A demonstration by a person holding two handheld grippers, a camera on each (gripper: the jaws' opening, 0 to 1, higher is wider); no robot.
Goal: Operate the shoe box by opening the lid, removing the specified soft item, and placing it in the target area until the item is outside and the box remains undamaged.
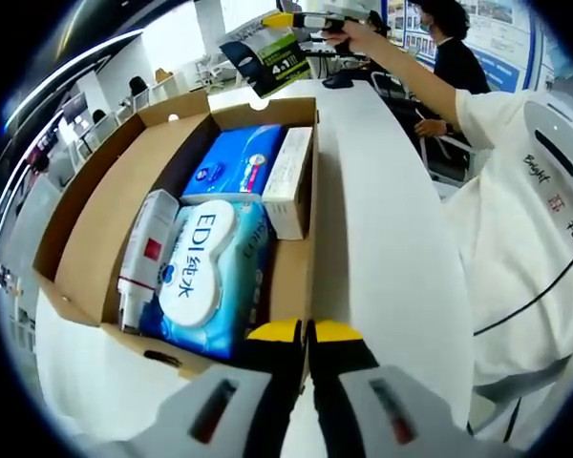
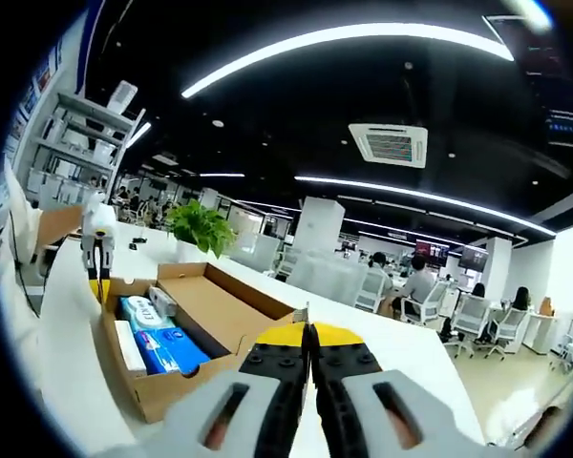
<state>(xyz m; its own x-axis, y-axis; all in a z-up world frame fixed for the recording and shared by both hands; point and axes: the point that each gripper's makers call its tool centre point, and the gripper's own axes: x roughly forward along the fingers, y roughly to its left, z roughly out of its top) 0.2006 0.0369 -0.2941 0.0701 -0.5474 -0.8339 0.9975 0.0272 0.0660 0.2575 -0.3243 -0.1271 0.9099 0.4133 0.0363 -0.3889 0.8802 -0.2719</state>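
While the right gripper (image 1: 285, 21) is pinching the green packet (image 1: 267, 59) aloft beyond the shoe box's (image 1: 86, 239) far end, the left gripper (image 1: 307, 332), jaws together, is sitting at its near wall, possibly clamping it. The edge pinch is risking a slip and a drop back into the box; any tugging is risking torn cardboard.

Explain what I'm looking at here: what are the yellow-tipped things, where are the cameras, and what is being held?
A person holds a two-jaw gripper in each hand, with a fisheye camera on each. The left gripper view looks along the left gripper, seemingly shut on the rim of an open cardboard box on a white table. Inside lie a wipes pack, a blue pack, a white carton and a white bottle. The right gripper, raised beyond the box, is shut on a dark pouch.
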